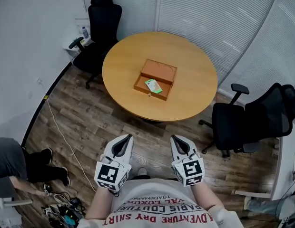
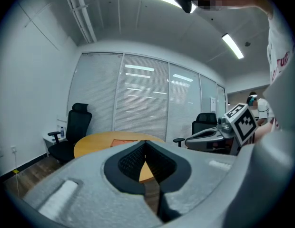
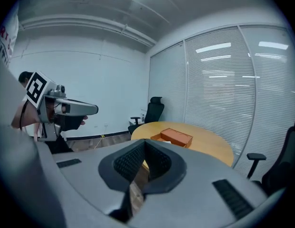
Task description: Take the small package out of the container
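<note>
An open orange box (image 1: pixel 159 71) lies in the middle of the round wooden table (image 1: pixel 190 96). A small green-and-white package (image 1: pixel 153 86) rests in its front half. Both grippers are far from it, held close to my body above the floor. My left gripper (image 1: pixel 124 138) is shut and holds nothing, and so is my right gripper (image 1: pixel 177 139). The left gripper view looks past its closed jaws (image 2: pixel 146 144) to the table (image 2: pixel 90 144). Beyond the right gripper's own closed tips (image 3: pixel 145 144) the box (image 3: pixel 173 137) shows on the table; the package is not visible there.
Black office chairs stand at the table's far left (image 1: pixel 101 25) and at the right (image 1: pixel 250 122). A person (image 1: pixel 14 167) crouches on the wood floor at the left beside cables (image 1: pixel 62 213). Blinds (image 1: pixel 219 18) line the far wall.
</note>
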Action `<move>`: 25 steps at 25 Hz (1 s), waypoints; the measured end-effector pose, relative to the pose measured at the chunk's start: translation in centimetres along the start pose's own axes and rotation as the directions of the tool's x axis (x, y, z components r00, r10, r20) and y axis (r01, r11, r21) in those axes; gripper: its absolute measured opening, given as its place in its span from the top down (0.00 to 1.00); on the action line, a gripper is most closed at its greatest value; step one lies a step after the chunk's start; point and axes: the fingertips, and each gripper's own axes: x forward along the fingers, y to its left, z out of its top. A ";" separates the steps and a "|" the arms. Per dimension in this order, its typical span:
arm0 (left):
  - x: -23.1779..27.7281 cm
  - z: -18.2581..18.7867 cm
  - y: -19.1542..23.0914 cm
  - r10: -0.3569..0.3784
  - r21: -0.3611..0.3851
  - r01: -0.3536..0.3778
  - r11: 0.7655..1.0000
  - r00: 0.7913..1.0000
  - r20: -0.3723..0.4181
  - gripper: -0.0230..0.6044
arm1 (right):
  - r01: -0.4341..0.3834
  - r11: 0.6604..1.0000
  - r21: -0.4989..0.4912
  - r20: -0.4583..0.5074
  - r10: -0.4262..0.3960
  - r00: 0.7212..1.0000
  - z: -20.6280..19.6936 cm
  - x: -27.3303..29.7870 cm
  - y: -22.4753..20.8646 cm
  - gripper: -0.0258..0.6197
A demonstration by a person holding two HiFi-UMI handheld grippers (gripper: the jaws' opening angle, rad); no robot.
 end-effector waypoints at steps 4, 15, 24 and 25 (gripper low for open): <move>1.2 -0.3 4.4 0.015 -0.026 -0.015 1.000 1.000 -0.011 0.95 | 0.003 0.998 0.059 -0.021 -0.002 1.000 0.6 3.5 0.6 0.95; 9.9 -1.5 10.4 0.028 -0.043 -0.031 0.999 0.997 -0.067 0.95 | 0.005 0.996 0.086 -0.074 0.001 0.997 0.6 13.8 -4.9 0.95; 20.9 2.1 14.6 0.064 0.017 -0.063 0.998 0.995 -0.083 0.95 | -0.059 0.992 0.107 -0.070 0.067 0.995 3.6 24.1 -12.9 0.95; 22.2 2.3 15.0 0.073 0.010 -0.072 0.997 0.994 -0.082 0.95 | -0.068 0.992 0.106 -0.077 0.077 0.994 3.6 24.8 -13.7 0.95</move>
